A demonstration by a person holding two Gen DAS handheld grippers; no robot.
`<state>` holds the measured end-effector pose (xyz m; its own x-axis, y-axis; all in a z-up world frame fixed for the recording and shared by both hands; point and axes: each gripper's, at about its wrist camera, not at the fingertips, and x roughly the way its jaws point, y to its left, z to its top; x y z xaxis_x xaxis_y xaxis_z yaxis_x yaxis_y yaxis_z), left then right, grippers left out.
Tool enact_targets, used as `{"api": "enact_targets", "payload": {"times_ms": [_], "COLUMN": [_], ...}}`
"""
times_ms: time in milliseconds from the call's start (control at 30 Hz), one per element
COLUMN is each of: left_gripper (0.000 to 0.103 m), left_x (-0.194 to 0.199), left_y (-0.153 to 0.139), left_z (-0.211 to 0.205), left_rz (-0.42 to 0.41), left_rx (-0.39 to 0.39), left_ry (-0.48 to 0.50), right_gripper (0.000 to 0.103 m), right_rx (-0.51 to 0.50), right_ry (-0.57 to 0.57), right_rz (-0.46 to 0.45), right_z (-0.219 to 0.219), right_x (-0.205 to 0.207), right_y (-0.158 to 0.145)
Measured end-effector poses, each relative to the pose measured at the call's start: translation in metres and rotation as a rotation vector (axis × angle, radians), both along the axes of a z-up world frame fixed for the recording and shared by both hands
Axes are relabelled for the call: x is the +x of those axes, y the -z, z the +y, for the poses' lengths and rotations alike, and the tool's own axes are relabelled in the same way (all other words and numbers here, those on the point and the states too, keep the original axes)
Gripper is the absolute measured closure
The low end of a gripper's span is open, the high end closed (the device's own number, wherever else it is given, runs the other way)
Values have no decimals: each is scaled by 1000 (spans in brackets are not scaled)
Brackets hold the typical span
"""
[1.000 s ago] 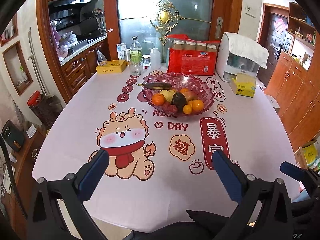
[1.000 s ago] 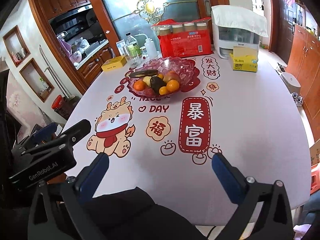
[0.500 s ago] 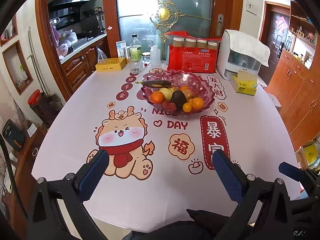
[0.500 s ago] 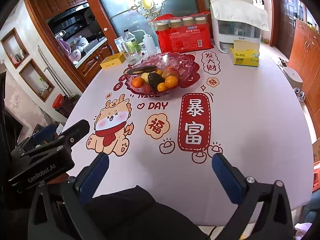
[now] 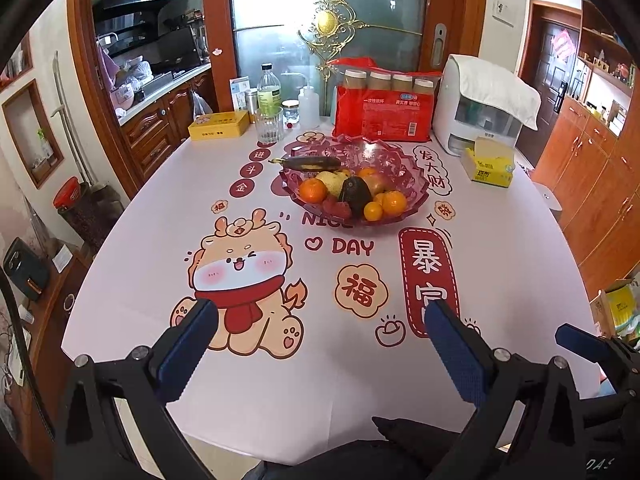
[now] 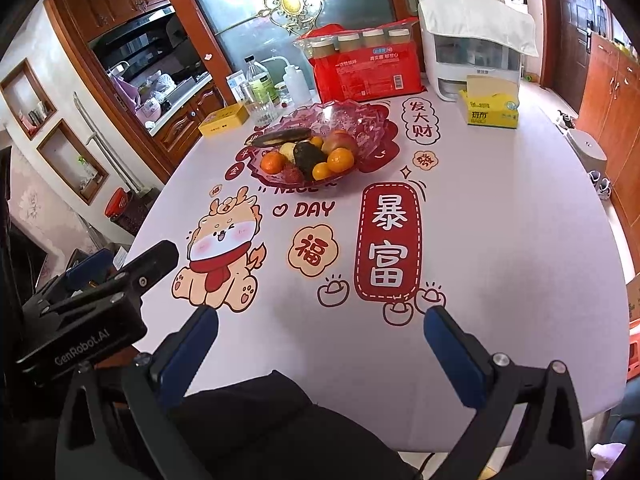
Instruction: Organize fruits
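A pink glass fruit bowl [image 5: 404,162] [image 6: 360,120] stands at the far middle of the table. It holds oranges [image 5: 313,191], a dark avocado [image 5: 355,194], a dark banana [image 5: 310,163], an apple [image 6: 340,139] and red fruit [image 5: 338,208]. My left gripper [image 5: 320,316] is open and empty over the near table edge, far from the bowl. My right gripper [image 6: 320,320] is open and empty, also near the front edge. The left gripper's body shows in the right wrist view [image 6: 88,312].
A cartoon-printed cloth [image 5: 240,264] covers the table. At the back stand a yellow tin [image 5: 218,125], bottles and a glass [image 5: 270,126], a red package of jars [image 5: 384,108], a white appliance [image 5: 480,108] and a yellow tissue box [image 5: 488,164]. Wooden cabinets line both sides.
Both grippers have moved slightly forward and tilted up over the table; the bowl sits a little lower in both views. Jaws stay open.
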<state>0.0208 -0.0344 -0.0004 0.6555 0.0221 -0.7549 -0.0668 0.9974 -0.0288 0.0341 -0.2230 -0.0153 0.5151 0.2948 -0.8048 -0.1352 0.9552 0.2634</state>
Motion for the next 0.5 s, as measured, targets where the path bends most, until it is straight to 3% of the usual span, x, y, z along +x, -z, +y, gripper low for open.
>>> {"api": "enact_targets", "payload": {"times_ms": [500], "left_gripper": [1], "left_x": [2], "left_y": [3], "left_z": [1], "left_rz": [15], "left_rx": [-4], "left_ry": [2], "right_gripper": [0], "right_rx": [3], "right_ry": [3], "right_rz": [12], "right_z": [0], "right_x": [1], "right_y": [2]}}
